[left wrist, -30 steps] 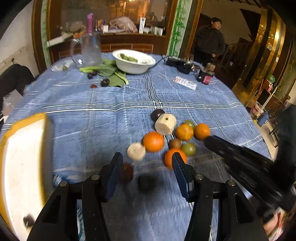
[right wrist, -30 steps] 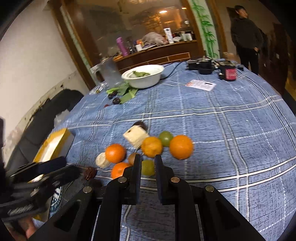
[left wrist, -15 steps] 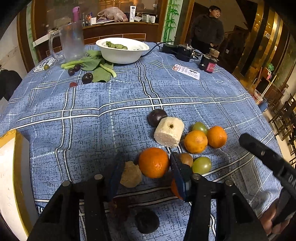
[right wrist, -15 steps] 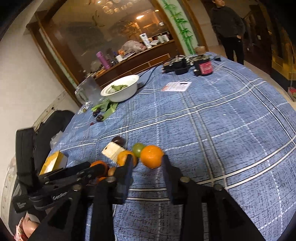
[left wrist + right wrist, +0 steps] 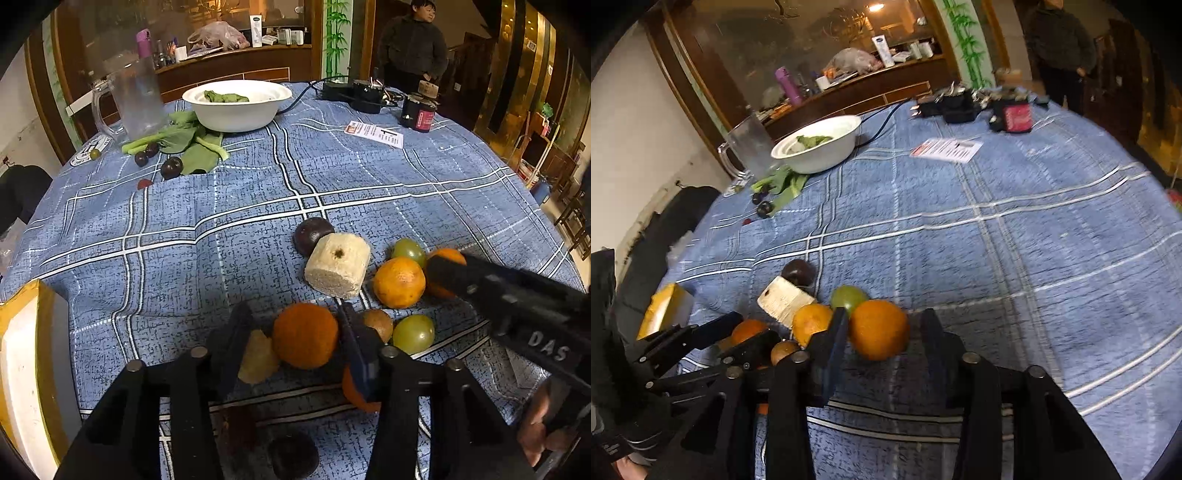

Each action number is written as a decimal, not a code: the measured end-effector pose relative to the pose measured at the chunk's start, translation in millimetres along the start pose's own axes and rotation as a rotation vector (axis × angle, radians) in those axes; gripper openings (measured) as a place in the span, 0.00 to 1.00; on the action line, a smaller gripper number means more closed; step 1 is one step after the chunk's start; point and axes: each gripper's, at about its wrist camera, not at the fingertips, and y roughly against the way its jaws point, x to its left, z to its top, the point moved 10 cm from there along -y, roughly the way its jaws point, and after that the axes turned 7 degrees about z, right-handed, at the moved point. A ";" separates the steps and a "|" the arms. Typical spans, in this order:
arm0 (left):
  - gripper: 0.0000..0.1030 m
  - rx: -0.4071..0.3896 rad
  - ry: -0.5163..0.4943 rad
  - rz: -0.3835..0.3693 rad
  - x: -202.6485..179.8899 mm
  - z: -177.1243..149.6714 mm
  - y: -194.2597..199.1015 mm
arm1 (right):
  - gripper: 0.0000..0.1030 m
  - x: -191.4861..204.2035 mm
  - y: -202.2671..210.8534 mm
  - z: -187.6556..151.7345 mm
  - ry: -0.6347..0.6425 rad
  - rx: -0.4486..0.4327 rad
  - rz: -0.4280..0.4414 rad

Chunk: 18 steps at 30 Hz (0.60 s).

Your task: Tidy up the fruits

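A cluster of fruit lies on the blue checked tablecloth. My left gripper straddles one orange, and its jaws are closing. A pale yellowish piece sits between the left finger and that orange, so no firm press shows. My right gripper has another orange between its opening jaws, with a gap on the right side. The right gripper also shows at the right of the left wrist view, in front of an orange. The left gripper shows at the left of the right wrist view.
Around them lie a pale cut cylinder, a dark round fruit, two green fruits, another orange and a brown fruit. A yellow-rimmed white box stands left. Bowl, jug and greens are far back; a person stands beyond.
Both grippers moved forward and down onto the fruit cluster. The right gripper went from shut to open around an orange. The left gripper's jaws narrowed around its orange.
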 end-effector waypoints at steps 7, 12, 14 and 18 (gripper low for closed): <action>0.32 -0.029 0.025 -0.036 -4.4 -6.0 20.7 | 0.34 2.4 5.0 -2.4 -0.015 -0.010 0.059; 0.32 -0.070 0.096 -0.072 9.9 -13.4 49.4 | 0.34 -1.6 15.5 2.2 -0.033 -0.046 0.056; 0.32 -0.094 0.132 -0.084 20.0 -14.7 64.3 | 0.34 -2.8 17.7 2.8 -0.038 -0.054 0.055; 0.32 -0.144 0.201 -0.090 45.4 -22.7 94.6 | 0.34 -1.2 20.2 1.6 -0.040 -0.058 0.050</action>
